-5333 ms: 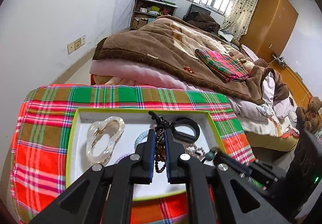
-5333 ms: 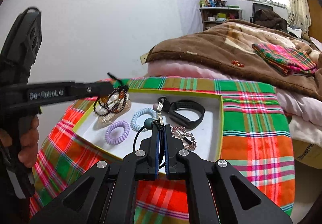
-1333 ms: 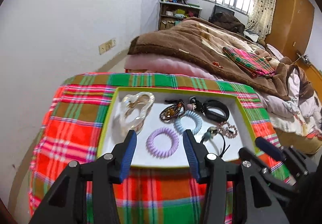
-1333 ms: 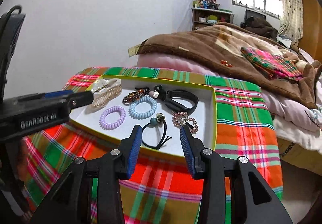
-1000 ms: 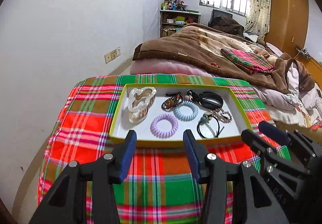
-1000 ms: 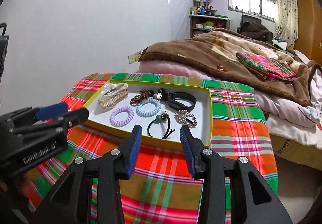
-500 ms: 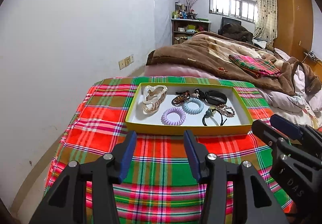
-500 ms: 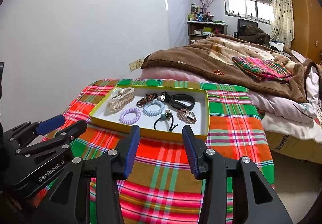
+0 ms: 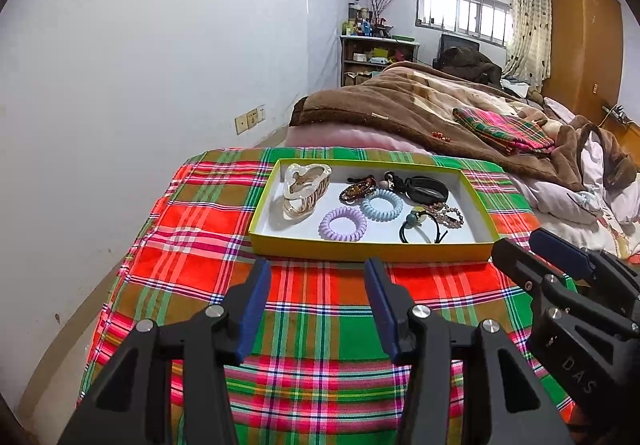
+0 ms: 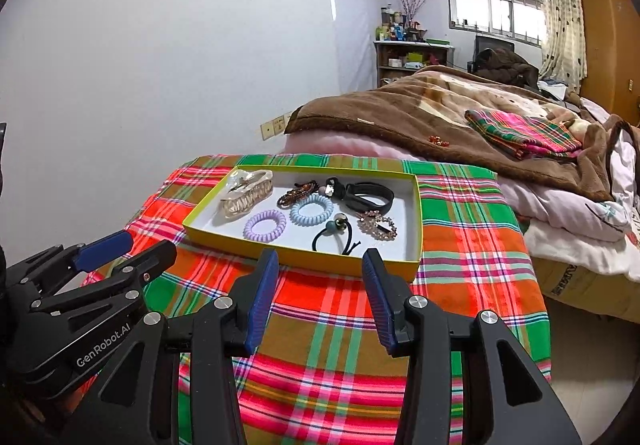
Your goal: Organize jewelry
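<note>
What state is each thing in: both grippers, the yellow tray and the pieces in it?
Left gripper: open, empty.
Right gripper: open, empty, jaws just widened.
Yellow-rimmed white tray: flat on plaid cloth.
Purple coil hair tie: lying flat in tray.
Clear claw clip: lying in tray, shut.

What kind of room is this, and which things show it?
Most likely a bedroom in a home: a bed with a brown blanket, a wooden wardrobe beside a curtained window, and a cluttered shelf against the far wall.
</note>
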`<state>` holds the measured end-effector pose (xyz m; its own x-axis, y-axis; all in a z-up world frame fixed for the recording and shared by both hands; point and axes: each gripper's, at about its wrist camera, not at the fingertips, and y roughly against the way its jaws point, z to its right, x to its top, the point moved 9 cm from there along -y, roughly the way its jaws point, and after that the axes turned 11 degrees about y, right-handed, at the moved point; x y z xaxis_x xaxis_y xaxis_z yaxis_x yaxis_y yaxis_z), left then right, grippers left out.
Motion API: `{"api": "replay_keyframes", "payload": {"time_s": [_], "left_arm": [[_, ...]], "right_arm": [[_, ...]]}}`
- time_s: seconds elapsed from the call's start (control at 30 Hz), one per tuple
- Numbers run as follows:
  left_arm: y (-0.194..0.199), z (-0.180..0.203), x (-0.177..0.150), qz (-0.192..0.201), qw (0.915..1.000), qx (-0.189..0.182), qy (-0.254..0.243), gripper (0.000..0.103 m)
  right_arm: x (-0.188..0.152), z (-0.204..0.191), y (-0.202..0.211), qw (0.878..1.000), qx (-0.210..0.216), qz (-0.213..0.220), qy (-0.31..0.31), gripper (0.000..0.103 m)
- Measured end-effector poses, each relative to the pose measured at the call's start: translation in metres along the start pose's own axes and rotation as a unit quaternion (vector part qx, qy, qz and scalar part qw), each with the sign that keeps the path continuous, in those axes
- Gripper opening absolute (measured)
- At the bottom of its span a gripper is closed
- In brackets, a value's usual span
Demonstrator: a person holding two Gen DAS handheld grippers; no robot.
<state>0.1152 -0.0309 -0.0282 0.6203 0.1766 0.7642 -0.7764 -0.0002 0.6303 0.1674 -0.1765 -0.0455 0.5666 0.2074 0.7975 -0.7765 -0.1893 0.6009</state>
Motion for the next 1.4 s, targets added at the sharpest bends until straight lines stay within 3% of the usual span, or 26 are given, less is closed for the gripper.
{"api": "replay_keyframes", "payload": {"time_s": [1.4], "left_arm": [[0.001,0.0003,-0.0025,-0.003,1.0,0.001,0.002,0.05]], "right_arm": [[-0.0011,-0.0005,0.0005,1.0,-0.001,0.0,-0.001,0.045]]}}
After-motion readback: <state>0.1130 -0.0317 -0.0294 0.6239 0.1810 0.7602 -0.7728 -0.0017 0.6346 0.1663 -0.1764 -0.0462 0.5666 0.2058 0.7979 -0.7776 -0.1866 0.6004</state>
